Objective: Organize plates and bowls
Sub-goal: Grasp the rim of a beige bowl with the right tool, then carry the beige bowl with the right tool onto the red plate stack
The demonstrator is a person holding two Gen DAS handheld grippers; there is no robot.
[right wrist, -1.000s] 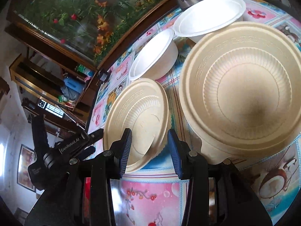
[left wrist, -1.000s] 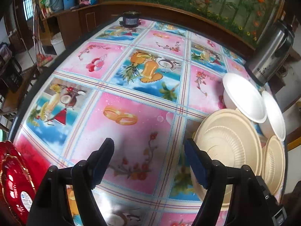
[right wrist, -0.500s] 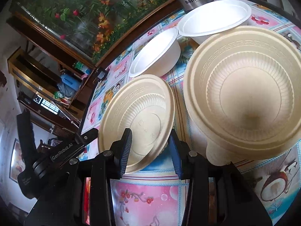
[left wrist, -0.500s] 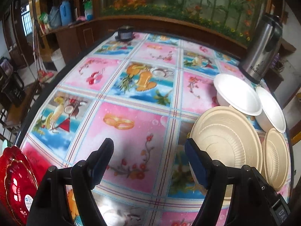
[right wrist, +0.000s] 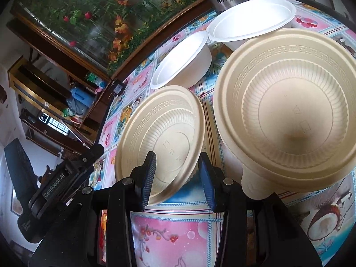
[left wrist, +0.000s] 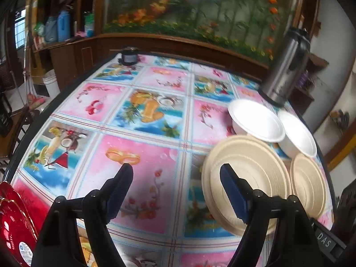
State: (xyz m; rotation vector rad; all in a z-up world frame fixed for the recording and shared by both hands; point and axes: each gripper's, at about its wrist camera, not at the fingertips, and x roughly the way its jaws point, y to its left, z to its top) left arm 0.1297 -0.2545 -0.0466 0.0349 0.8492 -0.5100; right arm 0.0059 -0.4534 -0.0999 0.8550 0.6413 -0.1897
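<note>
My left gripper [left wrist: 175,173] hovers over the pink flowered tablecloth [left wrist: 142,178], its jaws opening with nothing between them. To its right stands a large beige bowl [left wrist: 244,178], then a smaller beige bowl [left wrist: 309,182] and two white bowls [left wrist: 255,120] [left wrist: 298,133]. My right gripper [right wrist: 178,158] is open astride the near rim of the smaller beige bowl [right wrist: 164,133]: one finger sits inside it, the other outside. The large beige bowl [right wrist: 293,111] fills the right of that view, with the white bowls [right wrist: 182,64] [right wrist: 251,17] behind it.
Red plates [left wrist: 13,218] lie at the table's near left edge. A steel thermos [left wrist: 287,66] stands behind the white bowls and a small dark jar [left wrist: 129,56] at the far edge. The left tool's black housing [right wrist: 55,184] is left of the smaller bowl.
The left view has tipped upward, so the table and bowls sit lower in it, and its jaws stand slightly wider. The right gripper and the bowl at its fingers have hardly shifted.
</note>
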